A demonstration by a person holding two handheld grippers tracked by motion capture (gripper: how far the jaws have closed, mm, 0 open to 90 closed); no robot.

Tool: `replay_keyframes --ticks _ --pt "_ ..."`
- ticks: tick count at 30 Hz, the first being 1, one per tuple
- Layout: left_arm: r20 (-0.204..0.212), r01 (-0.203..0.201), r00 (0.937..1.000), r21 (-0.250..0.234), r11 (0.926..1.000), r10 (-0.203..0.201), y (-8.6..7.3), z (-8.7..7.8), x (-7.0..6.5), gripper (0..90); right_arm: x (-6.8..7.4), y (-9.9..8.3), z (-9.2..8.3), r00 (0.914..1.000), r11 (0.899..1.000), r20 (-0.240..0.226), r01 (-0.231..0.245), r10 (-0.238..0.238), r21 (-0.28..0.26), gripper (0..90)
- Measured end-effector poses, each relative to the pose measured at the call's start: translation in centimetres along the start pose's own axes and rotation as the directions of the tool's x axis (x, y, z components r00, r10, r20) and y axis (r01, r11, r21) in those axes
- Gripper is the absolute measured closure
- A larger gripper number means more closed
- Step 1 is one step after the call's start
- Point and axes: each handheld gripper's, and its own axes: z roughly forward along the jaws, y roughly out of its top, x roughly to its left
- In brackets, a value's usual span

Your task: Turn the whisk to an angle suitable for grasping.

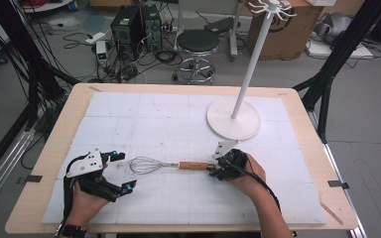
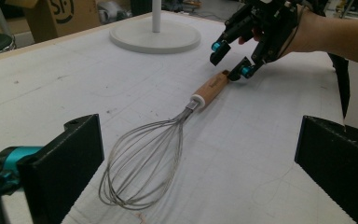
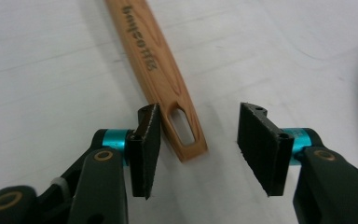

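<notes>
Two hand-held grippers are working over a white gridded mat (image 1: pixel 144 114) that is covering a wooden table (image 1: pixel 54 144), and between them a whisk (image 1: pixel 171 165) is lying flat on the mat, its wire loops pointing toward the person's left and its wooden handle (image 1: pixel 194 165) toward the right. In the high view, the left gripper (image 1: pixel 122 171) is resting near the table's front left, its jaws spread wide and holding nothing, just beside the wire head but apart from it; in the left gripper view the whisk's wire loops (image 2: pixel 144 158) are lying between the two black jaws, farther along the mat, touching neither. The right gripper (image 1: pixel 213 171) is sitting at the free end of the handle. In the right gripper view its jaws are standing parted, with the slotted handle end (image 3: pixel 182 126) lying between them: the left-hand pad (image 3: pixel 145 149) is close against the handle's side, though contact cannot be confirmed, while the other pad (image 3: pixel 260 147) is standing clearly apart, so nothing is being clamped. The left gripper view is showing the same gripper (image 2: pixel 232 58) hovering parted over the handle tip. Beyond the whisk, a white stand (image 1: pixel 233 119) with a round base and a tall pole is standing on the mat.
</notes>
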Motion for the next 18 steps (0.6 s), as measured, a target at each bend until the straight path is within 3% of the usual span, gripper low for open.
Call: replay_keyframes --ticks 3,6,15,18 --pt "-0.001 0.000 1.0000 0.001 1.0000 0.000 0.0 0.0 0.0 1.7 -0.8 -0.3 0.2 0.9967 0.997 0.034 -0.074 0.074 -0.008 46.0" --pt "-0.002 0.000 1.0000 -0.001 1.0000 0.000 0.0 0.0 0.0 1.7 -1.3 -0.5 0.5 0.9877 0.989 0.051 -0.146 0.148 -0.027 45.4" --pt "-0.007 0.001 1.0000 0.000 1.0000 -0.001 -0.1 -0.1 0.1 1.7 -1.3 -0.6 0.6 0.9886 0.989 0.043 -0.143 0.144 -0.029 46.3" --pt "-0.004 0.000 1.0000 0.002 1.0000 0.000 -0.1 0.0 0.1 1.7 -1.2 -0.5 0.5 0.9920 0.993 0.040 -0.118 0.120 -0.029 46.3"
